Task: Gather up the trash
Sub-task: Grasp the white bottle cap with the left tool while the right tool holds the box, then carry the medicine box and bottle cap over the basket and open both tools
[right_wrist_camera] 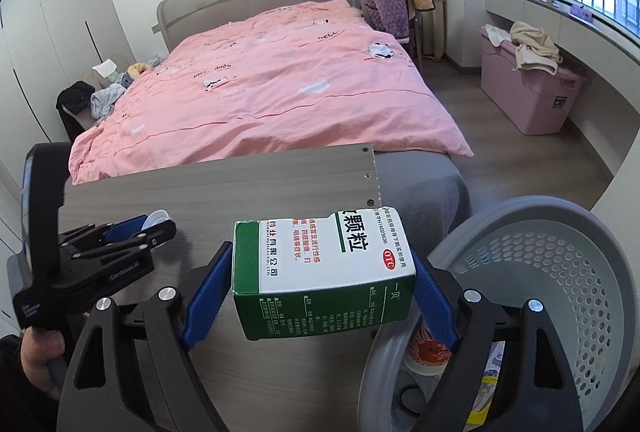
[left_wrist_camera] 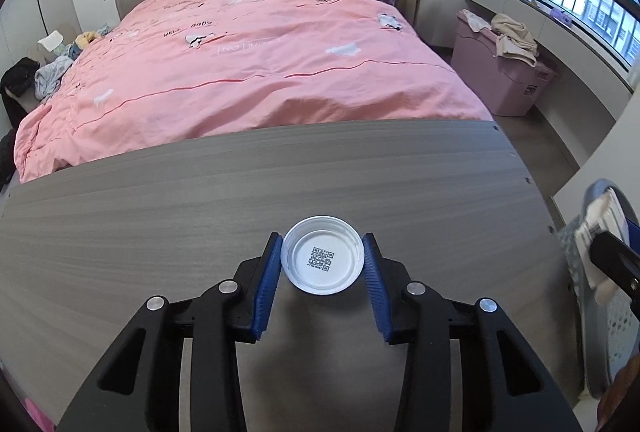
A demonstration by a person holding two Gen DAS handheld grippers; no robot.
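On the grey table, beside the perforated basket, the right gripper grips a green-and-white medicine box, long axis crosswise between its jaws, while the left gripper jaws pinch an upturned white lid.

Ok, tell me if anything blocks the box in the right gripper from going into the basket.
Nothing visible does. The right gripper holds the green-and-white medicine box just left of the grey perforated basket, whose open mouth faces it. Trash already lies inside, low down, but the opening is clear.
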